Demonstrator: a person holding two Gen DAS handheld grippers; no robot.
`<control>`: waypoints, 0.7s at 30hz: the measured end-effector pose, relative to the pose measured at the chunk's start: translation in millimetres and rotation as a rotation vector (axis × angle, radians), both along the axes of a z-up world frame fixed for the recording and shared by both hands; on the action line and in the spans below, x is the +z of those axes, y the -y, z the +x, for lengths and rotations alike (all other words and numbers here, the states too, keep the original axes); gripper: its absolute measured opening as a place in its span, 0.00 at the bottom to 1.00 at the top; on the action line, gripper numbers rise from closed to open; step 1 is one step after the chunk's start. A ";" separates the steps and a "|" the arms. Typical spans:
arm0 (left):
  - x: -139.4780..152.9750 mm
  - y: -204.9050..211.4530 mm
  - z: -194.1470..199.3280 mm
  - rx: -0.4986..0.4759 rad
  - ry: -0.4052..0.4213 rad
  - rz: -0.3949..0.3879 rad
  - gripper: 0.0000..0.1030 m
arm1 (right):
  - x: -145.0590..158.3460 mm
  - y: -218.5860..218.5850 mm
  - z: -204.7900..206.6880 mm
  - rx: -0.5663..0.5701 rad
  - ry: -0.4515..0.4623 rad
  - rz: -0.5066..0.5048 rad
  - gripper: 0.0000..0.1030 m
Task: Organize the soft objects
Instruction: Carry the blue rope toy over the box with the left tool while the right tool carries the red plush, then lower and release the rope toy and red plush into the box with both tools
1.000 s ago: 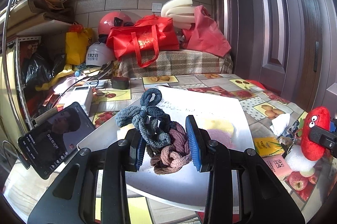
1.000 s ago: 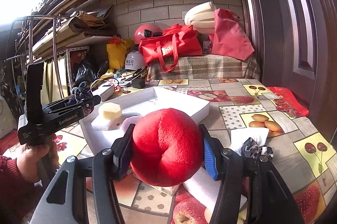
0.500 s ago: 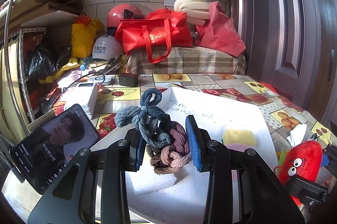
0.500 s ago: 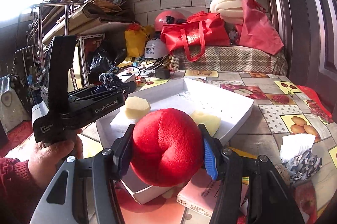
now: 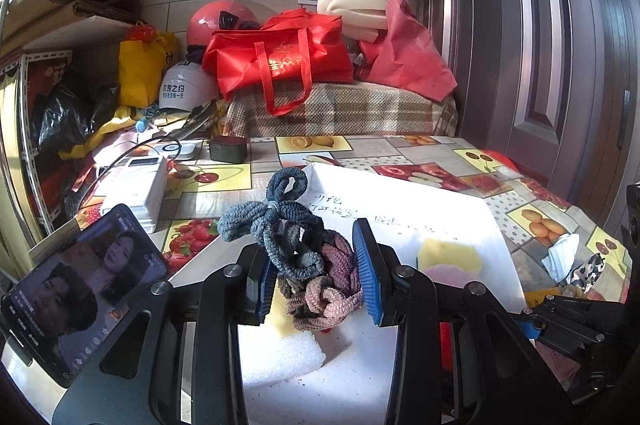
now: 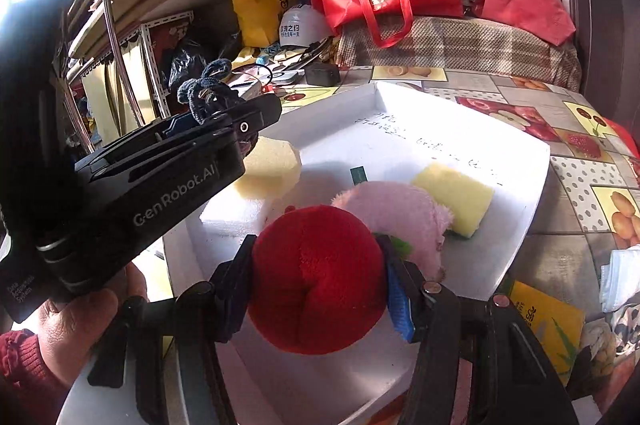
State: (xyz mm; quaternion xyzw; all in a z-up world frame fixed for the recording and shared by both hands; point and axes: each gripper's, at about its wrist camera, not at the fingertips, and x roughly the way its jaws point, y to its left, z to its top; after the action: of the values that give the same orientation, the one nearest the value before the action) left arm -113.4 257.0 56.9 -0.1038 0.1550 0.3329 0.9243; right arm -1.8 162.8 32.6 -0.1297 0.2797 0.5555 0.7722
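left gripper pinched knotted bundle of blue, maroon and pink elastic hair ties above shallow white foam tray | right gripper squeezed round red plush toy over tray's near edge | judged light, squashy, grippable mid-body

- The bundle of hair ties mixes blue-grey loops on top with mauve and dusty pink loops below.
- The plush toy is bright red.
- The left gripper is black with blue finger pads.
- The right gripper is black too, with a blue pad showing on its right finger.
- The tray is white.
- In the tray lie 2 pale yellow sponges, a near-left sponge and a right sponge, beside a pink fluffy piece and a white foam block.
- The tablecloth carries a patchwork of fruit pictures: cherries, strawberries, oranges, apples.
- Far off, the tote bag is red and the cushion cover is beige plaid.
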 end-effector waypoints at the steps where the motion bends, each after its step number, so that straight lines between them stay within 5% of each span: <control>1: 0.0 -0.7 -0.1 -0.003 0.003 -0.005 0.34 | -0.3 -3.3 3.1 -0.019 0.002 -0.007 0.56; 7: 0.4 -1.3 -0.3 -0.004 0.007 -0.008 0.34 | 5.5 -5.7 26.7 -0.199 0.025 0.020 0.56; 13: 0.4 -1.2 -0.1 0.005 0.005 -0.006 0.35 | 11.1 -1.5 21.3 -0.205 0.057 0.057 0.59; 17: 0.0 -0.2 -2.8 0.031 0.009 0.000 0.67 | 15.3 -1.1 11.6 -0.203 0.115 0.072 0.82; 18: 0.0 -0.2 -4.4 0.039 0.015 0.002 0.80 | 16.1 -0.6 10.3 -0.209 0.125 0.076 0.83; 21: 0.5 -0.1 -8.6 0.059 0.031 0.004 1.00 | 18.1 1.3 6.8 -0.218 0.155 0.093 0.87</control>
State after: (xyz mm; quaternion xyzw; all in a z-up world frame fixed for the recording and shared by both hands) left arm -122.0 257.1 57.3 -0.1114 0.1368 0.3586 0.9167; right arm 4.9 161.5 50.7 -0.1052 0.2056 0.4688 0.8526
